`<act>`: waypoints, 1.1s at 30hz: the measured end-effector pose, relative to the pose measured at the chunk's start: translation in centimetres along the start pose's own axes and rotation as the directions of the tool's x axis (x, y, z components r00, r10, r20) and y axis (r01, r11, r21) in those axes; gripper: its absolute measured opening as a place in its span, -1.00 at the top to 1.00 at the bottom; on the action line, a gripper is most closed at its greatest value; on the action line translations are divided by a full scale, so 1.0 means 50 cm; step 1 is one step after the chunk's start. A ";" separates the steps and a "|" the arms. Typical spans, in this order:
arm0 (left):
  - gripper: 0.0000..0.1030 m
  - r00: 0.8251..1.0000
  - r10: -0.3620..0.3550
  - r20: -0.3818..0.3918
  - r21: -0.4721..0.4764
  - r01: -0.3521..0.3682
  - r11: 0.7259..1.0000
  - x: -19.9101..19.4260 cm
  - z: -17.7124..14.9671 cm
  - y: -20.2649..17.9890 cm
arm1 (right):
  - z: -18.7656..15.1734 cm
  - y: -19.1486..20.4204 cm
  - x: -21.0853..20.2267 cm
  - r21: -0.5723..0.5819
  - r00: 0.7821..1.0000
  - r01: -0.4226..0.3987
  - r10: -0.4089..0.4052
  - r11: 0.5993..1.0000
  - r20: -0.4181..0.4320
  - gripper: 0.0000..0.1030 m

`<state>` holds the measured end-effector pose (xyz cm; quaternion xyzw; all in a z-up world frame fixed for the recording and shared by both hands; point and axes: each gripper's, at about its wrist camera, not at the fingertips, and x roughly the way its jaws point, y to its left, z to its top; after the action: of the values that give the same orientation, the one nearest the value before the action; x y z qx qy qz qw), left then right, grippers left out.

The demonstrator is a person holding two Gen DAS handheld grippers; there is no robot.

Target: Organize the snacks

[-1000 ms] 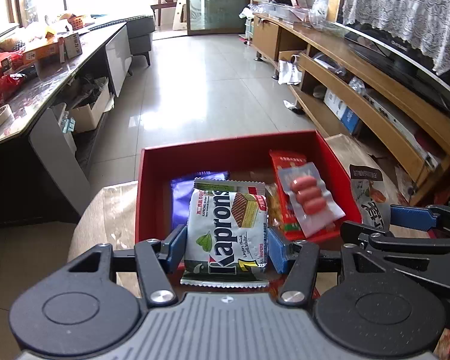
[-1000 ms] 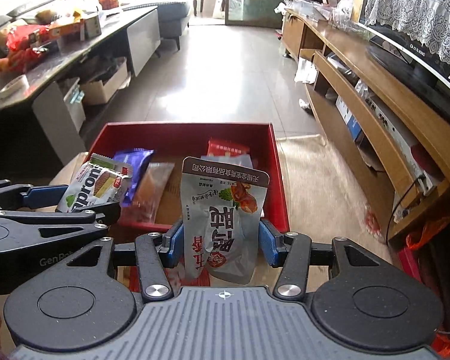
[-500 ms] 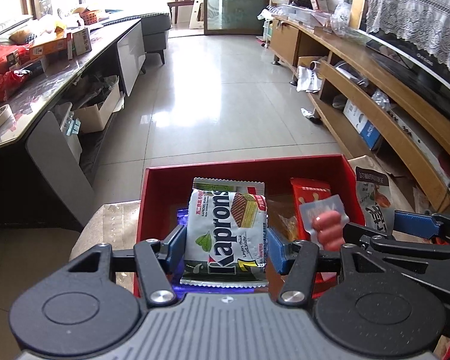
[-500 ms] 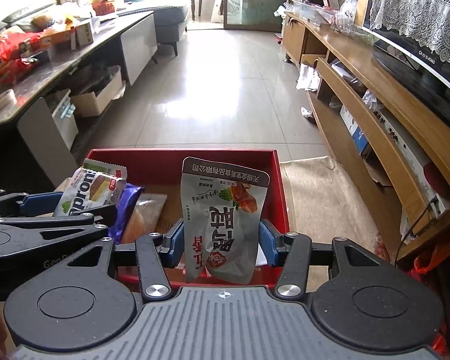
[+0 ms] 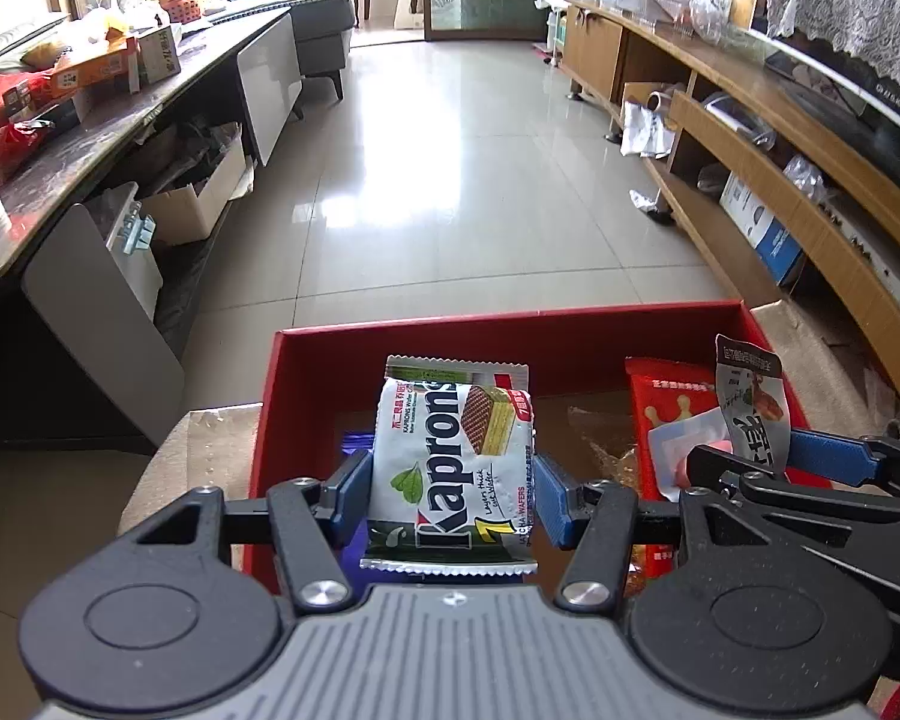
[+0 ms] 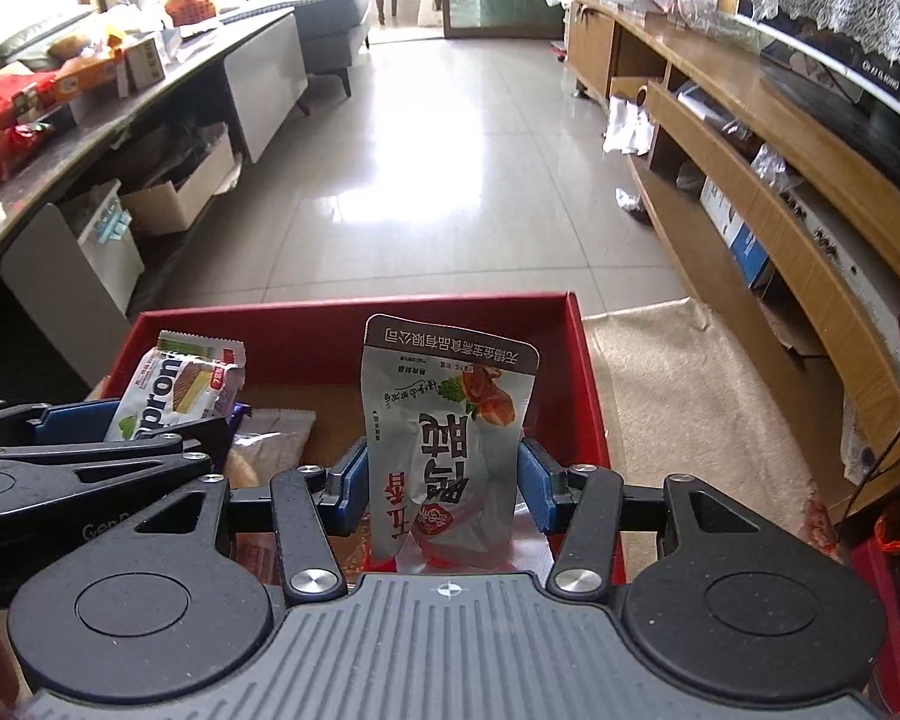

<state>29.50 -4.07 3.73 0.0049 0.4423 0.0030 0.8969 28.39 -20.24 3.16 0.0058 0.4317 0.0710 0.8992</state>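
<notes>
Both grippers have carried their packets forward over the last second, so that each now hangs above the red box rather than short of it. Closest to me, the left gripper has its blue fingers clamped on the sides of the Kaprons wafer packet, held upright over the left half of the box. Just beside it, the right gripper pinches the grey pouch, its printing upside down, over the right half.

Down inside the box, a purple wrapper peeks out under the wafers, a clear brownish packet lies in the middle, and a red sausage pack rests towards the right wall.

Beyond the box, tiled floor runs off to a glass door, with a cluttered dark counter on the left and long wooden shelves on the right.
</notes>
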 end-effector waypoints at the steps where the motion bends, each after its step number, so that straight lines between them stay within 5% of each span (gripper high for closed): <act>1: 0.00 1.000 0.000 -0.004 0.002 0.000 1.000 0.005 0.001 -0.001 | 0.001 -0.002 0.005 0.002 1.000 -0.001 0.001 1.000 -0.004 -0.14; 33: -0.04 0.999 -0.031 0.015 -0.020 0.031 0.999 -0.002 0.020 -0.001 | 0.002 -0.031 0.017 0.037 1.000 0.001 -0.001 0.999 0.007 -0.46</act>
<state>30.25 -4.13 4.41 -0.0109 0.4358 -0.0063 0.9000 29.18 -21.64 2.47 0.0226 0.4298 0.0624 0.9005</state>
